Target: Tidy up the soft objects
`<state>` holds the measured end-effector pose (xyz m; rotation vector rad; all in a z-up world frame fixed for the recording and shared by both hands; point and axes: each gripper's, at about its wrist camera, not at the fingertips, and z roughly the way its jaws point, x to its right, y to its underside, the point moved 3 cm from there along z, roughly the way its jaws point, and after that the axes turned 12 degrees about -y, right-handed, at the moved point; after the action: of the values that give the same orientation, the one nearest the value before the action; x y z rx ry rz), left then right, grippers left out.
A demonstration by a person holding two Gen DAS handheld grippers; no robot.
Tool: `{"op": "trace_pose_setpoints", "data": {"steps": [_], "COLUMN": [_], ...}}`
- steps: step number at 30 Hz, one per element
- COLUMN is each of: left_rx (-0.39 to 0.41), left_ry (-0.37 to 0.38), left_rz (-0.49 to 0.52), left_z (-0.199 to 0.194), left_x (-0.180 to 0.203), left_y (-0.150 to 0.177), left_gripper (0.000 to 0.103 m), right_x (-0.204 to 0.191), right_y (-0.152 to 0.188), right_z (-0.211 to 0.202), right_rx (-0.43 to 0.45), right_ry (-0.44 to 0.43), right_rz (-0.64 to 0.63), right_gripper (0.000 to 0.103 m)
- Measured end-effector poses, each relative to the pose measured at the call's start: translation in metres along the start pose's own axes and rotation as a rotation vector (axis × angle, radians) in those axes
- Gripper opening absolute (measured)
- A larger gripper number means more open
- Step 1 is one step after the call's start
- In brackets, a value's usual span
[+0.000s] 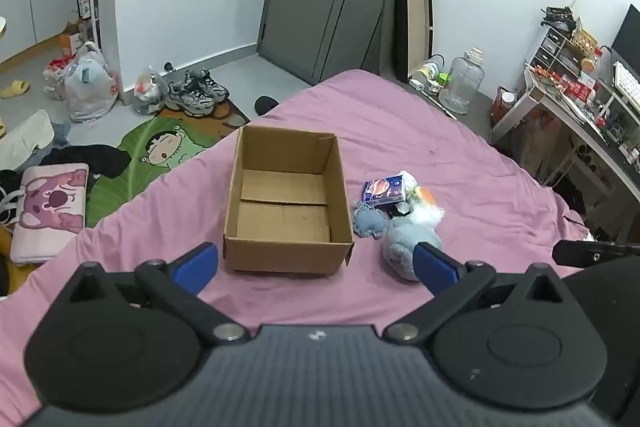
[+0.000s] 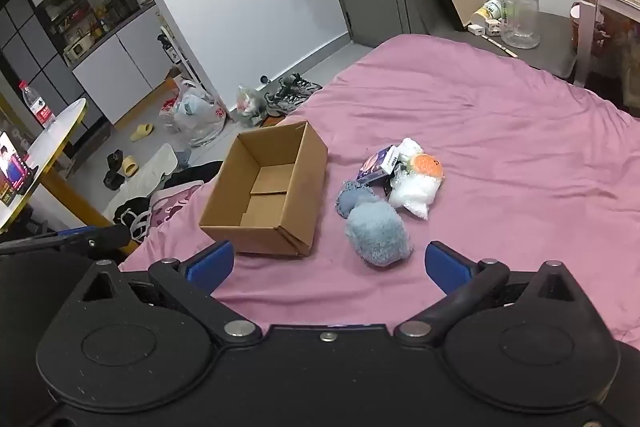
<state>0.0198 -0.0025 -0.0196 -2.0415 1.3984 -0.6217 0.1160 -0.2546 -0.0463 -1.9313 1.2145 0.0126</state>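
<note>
On the pink bed (image 2: 500,115) sits one open cardboard box (image 2: 276,211), with nothing inside. Beside it lies a small pile: two blue-grey plush toys, one large (image 2: 378,235) and one small (image 2: 347,198); one dark printed packet (image 2: 380,163); one clear bag (image 2: 414,193) of white stuffing; and one orange round piece (image 2: 428,165). Two tongs show, one (image 1: 316,263) per view, the other (image 2: 328,263) likewise.

- My left gripper (image 1: 316,265) tilts steeply downward, its blue-padded jaws spread fully apart with nothing between them.
- My right gripper (image 2: 330,265) tilts down likewise, jaws wide apart, gripping nothing; it sits right of the left one.
</note>
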Motion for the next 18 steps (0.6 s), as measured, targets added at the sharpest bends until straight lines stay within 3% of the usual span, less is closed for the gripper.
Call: {"op": "trace_pose_setpoints", "data": {"steps": [10,18], "left_rx": [-0.038,-0.048], "left_ry": [-0.017,0.016], "left_rz": [0.007,0.0], "left_z": [0.0053,0.0082], "left_x": [0.0055,-0.003], "left_y": [0.0,-0.0019], "left_gripper": [0.103,0.103], "right_x": [0.0001,-0.0068], "right_y": [0.0005,-0.0023], "right_z": [0.0028,0.0049], "right_rx": [0.013,0.007], "right_ry": [0.0,-0.015], "right_rz": [-0.002,-0.005], "right_gripper": [0.103,0.103]}}
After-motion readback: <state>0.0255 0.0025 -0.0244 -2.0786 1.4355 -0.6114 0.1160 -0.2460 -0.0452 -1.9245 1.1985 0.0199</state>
